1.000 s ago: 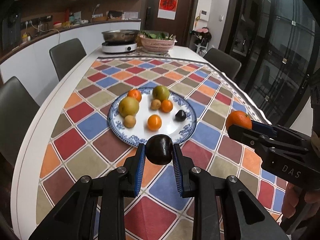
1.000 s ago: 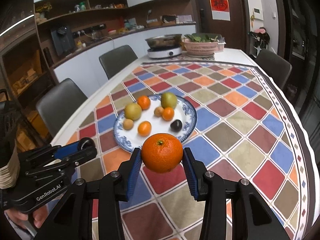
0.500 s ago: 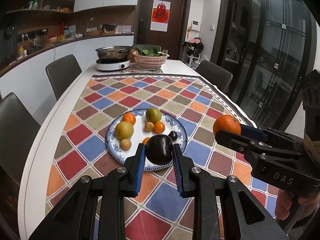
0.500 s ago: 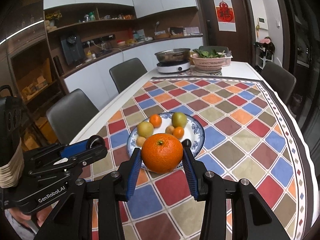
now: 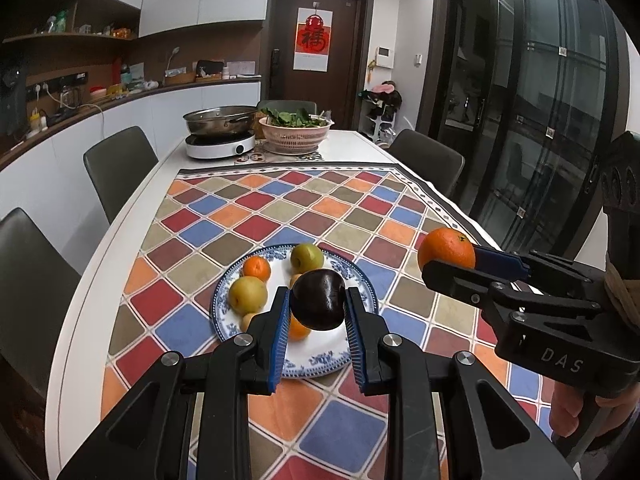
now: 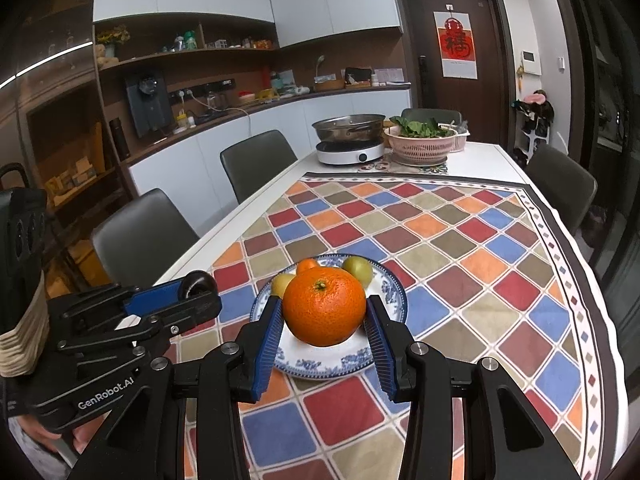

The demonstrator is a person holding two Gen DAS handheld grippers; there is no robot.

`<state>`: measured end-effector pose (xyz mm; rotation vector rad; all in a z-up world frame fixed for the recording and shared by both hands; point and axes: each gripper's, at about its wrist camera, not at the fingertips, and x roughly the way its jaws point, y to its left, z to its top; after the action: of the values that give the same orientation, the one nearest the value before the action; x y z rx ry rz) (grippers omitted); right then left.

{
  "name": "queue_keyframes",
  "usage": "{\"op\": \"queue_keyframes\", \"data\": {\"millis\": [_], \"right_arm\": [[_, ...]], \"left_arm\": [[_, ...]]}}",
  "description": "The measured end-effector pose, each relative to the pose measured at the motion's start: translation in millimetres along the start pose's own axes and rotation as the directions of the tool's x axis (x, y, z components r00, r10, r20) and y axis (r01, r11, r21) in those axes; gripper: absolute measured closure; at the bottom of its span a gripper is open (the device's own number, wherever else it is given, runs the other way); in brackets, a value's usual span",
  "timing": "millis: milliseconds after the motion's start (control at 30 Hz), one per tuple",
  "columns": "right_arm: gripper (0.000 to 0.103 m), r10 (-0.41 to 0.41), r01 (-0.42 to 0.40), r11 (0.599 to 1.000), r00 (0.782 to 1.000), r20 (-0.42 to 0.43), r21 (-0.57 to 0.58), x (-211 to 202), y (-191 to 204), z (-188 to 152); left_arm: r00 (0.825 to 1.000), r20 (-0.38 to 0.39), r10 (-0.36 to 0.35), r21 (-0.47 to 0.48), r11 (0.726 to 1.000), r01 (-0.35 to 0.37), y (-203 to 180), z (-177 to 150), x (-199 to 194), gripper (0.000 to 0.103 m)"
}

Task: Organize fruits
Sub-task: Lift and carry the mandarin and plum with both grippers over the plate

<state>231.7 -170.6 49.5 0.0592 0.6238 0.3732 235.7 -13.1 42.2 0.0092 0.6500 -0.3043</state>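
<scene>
Two fruits aloft: your left gripper [image 5: 318, 304] clamps the dark plum [image 5: 319, 299], right gripper [image 6: 325, 320] clamps the orange [image 6: 324, 306]; plate [image 5: 320, 354] lies just beyond and below both jaws.

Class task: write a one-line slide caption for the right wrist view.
Right gripper holds an orange above the blue-patterned fruit plate; left gripper holds a dark plum.

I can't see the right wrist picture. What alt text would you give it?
A handheld gripper clamps a large orange above a blue-and-white plate of fruit on a checkered tablecloth. At left, a second gripper holds a dark plum; a kitchen counter lies behind.
</scene>
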Motion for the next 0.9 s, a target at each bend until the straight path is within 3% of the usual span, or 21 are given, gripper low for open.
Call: {"op": "queue_keyframes", "data": {"millis": [400,900], "right_arm": [[0.060,-0.001,0.001,1.000,1.000,-0.028,0.003,38,-11,13],[0.060,0.000,0.002,1.000,0.993,-0.120,0.019,100,-24,12]], "left_arm": [[0.999,-0.039,0.000,-0.005,1.000,0.000,16,13,40,0.076],[0.989,-0.150,-0.018,-0.023,1.000,0.015,44,15,105,0.076]]}}
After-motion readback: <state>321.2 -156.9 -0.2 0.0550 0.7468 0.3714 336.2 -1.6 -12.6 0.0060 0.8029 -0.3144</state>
